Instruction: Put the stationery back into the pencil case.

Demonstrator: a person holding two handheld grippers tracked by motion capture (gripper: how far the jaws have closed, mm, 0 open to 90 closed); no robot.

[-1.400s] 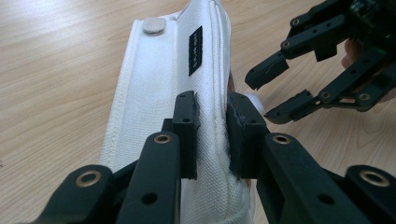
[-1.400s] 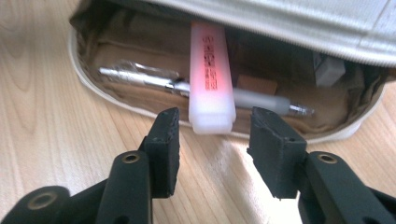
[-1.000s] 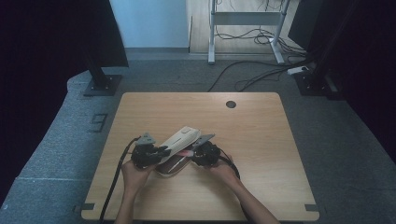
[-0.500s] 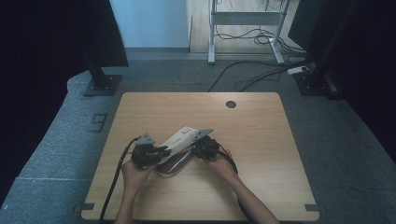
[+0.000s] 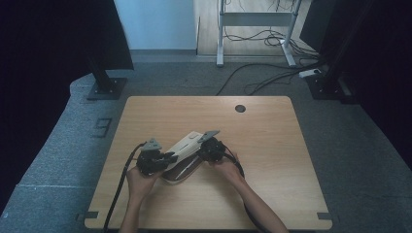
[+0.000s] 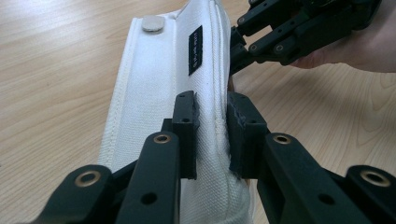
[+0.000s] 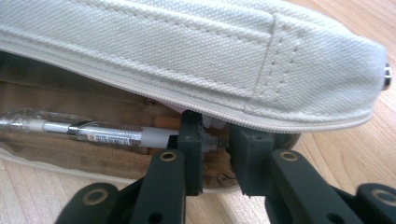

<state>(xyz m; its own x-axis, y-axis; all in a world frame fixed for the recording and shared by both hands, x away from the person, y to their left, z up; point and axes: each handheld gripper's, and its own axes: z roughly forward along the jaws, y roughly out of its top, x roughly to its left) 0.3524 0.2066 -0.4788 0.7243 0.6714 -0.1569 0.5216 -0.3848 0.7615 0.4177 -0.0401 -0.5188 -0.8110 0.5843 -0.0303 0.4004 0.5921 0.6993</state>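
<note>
A white canvas pencil case [image 5: 186, 144] lies at the table's near middle with its lid lifted. My left gripper [image 6: 212, 126] is shut on the lid's zipper edge [image 6: 219, 116] and holds it up. In the high view that left gripper [image 5: 167, 158] is at the case's near left end. My right gripper [image 7: 215, 140] reaches into the open side under the lid [image 7: 187, 51]. A clear pen [image 7: 107, 135] lies inside on the tan lining, its tip between the right jaws. Those jaws have just been opening and a gap shows around the tip. The right gripper [image 5: 201, 148] faces the left one across the case.
The wooden table [image 5: 272, 145] has a round cable hole [image 5: 240, 108] near its far edge. Cables trail from both grippers toward the near edge. A dark stand base [image 5: 104, 87] and a desk frame with cables [image 5: 252, 29] sit on the floor beyond.
The right hand has shifted slightly at the case's open side. The left hand and the lifted lid stay where they were.
</note>
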